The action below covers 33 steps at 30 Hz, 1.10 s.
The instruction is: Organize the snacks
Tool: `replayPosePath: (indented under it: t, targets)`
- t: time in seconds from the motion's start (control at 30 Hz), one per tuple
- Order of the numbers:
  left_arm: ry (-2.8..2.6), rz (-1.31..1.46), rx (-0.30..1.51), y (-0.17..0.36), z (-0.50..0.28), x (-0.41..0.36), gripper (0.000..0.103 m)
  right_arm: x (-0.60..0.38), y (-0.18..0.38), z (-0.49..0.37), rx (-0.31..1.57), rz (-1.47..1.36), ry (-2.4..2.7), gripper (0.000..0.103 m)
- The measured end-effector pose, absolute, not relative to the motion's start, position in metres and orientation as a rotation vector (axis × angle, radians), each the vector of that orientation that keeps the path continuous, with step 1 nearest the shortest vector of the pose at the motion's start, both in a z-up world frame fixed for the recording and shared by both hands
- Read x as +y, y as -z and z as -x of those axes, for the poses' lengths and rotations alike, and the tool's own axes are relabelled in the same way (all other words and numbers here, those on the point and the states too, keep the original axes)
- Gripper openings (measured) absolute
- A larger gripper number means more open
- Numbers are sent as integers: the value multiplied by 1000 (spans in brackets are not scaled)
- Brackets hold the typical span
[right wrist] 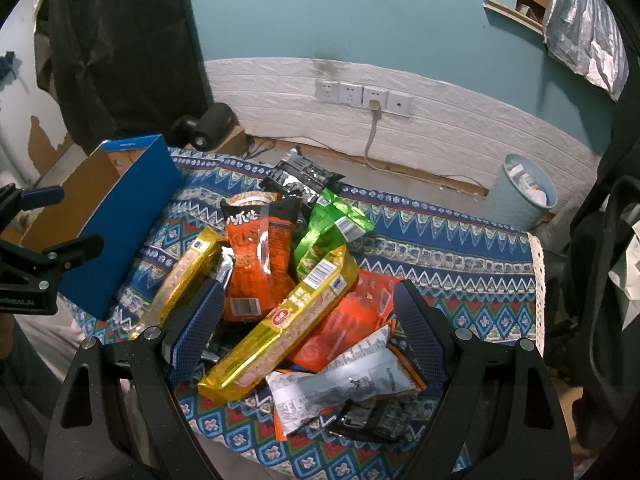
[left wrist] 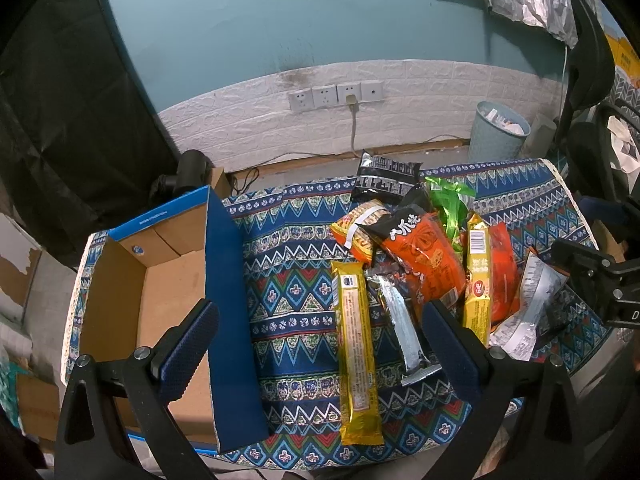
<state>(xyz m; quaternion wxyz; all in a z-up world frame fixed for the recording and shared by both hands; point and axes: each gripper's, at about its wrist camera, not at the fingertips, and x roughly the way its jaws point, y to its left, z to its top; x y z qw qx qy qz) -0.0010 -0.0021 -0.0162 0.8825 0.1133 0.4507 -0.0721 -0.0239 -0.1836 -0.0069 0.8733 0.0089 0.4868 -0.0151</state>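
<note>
Snacks [right wrist: 280, 280] piled under right tool [right wrist: 308, 320] | both tools wide open, empty | left tool [left wrist: 320, 336] beside box [left wrist: 168, 280]

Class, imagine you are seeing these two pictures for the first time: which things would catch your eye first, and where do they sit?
First comes the heap of bright snack packets on the patterned cloth, with an orange bag and a long gold biscuit pack on top. To its left stands an open blue cardboard box, seemingly empty. Both grippers, left and right, hang open over the pile.
</note>
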Motion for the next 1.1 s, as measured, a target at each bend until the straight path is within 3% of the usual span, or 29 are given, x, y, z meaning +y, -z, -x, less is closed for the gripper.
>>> replayPosePath:
  t: [0.3, 1.1]
  targets:
    - [155, -230, 971, 25, -4, 1, 102, -191, 14, 24, 1053, -2, 78, 85]
    - [131, -213, 1252, 124, -29, -1, 102, -221, 104, 40, 1353, -165, 243, 85]
